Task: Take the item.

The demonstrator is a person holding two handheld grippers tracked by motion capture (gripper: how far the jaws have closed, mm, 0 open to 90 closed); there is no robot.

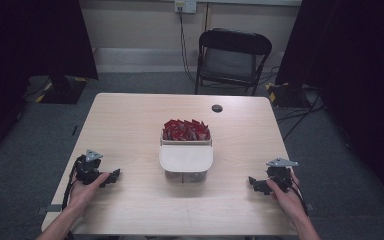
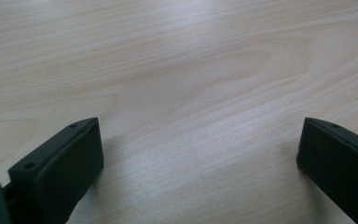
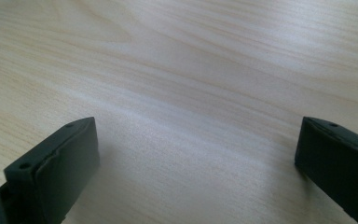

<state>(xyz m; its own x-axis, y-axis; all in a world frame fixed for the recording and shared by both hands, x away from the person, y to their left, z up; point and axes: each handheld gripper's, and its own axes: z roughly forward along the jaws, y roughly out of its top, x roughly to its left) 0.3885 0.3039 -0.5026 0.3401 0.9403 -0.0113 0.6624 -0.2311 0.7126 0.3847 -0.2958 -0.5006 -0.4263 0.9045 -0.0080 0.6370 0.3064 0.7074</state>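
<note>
A clear box (image 1: 186,145) stands at the middle of the light wooden table (image 1: 130,125). Its far half holds several red packets (image 1: 185,129); a white lid (image 1: 186,157) covers its near half. My left gripper (image 1: 111,178) rests on the table near the front left, held by a hand, its jaws pointing right toward the box. In the left gripper view my left gripper (image 2: 200,149) is open over bare wood. My right gripper (image 1: 254,183) rests at the front right, jaws pointing left. In the right gripper view my right gripper (image 3: 198,149) is open, nothing between its jaws.
A small dark round hole (image 1: 217,108) sits near the table's far edge. A black folding chair (image 1: 232,57) stands beyond the table on grey carpet. Dark curtains hang at both sides, and cables (image 1: 300,112) run across the floor at the right.
</note>
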